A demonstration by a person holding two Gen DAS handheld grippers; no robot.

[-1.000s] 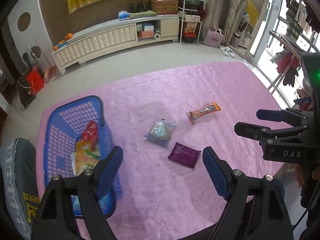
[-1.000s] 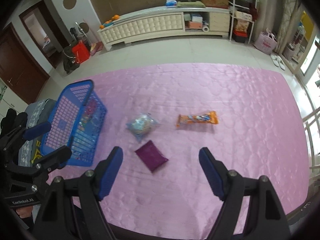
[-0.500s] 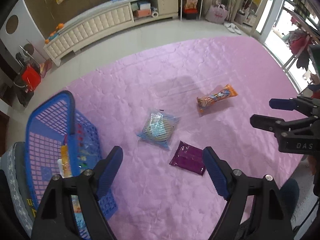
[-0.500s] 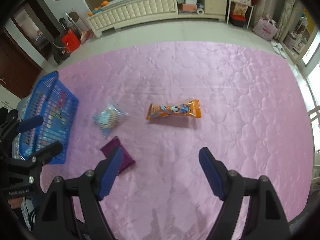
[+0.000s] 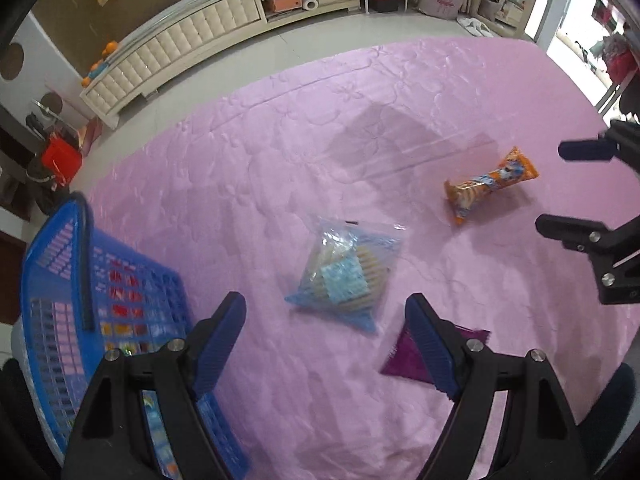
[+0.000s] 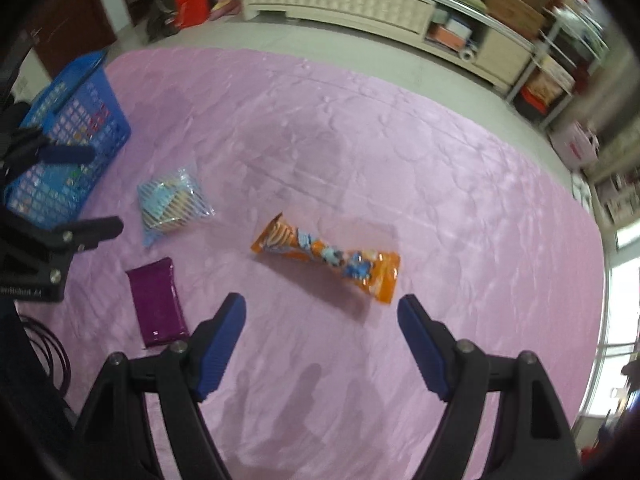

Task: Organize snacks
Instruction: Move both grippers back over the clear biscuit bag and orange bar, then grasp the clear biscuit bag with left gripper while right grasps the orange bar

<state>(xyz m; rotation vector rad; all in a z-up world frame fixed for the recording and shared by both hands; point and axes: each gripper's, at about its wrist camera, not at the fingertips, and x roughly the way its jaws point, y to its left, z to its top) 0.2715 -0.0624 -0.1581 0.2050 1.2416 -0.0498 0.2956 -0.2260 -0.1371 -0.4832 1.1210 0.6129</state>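
1. Hovering over the pink quilted mat: left gripper, jaws spread wide, nothing between the blue pads.
2. Right gripper likewise spread wide and empty, above the mat.
3. Orange snack packet lies flat on the mat just ahead of the right gripper's fingertips, angled diagonally. Not touched. In the left view the same packet sits far right, near the right gripper.
4. Clear blue bag of wafer-type snacks lies on the mat directly ahead of the left gripper, between its fingertips in the view but not in contact. Right view: same bag, left of the orange packet.
5. Purple flat packet lies on the mat near the right gripper's left finger; in the left view it is partly hidden behind the left gripper's right finger.
6. Blue plastic basket at the mat's left edge, some packets inside, visible through the mesh. Right view: basket far left, behind the left gripper.
7. Background: long cream cabinet along the wall.
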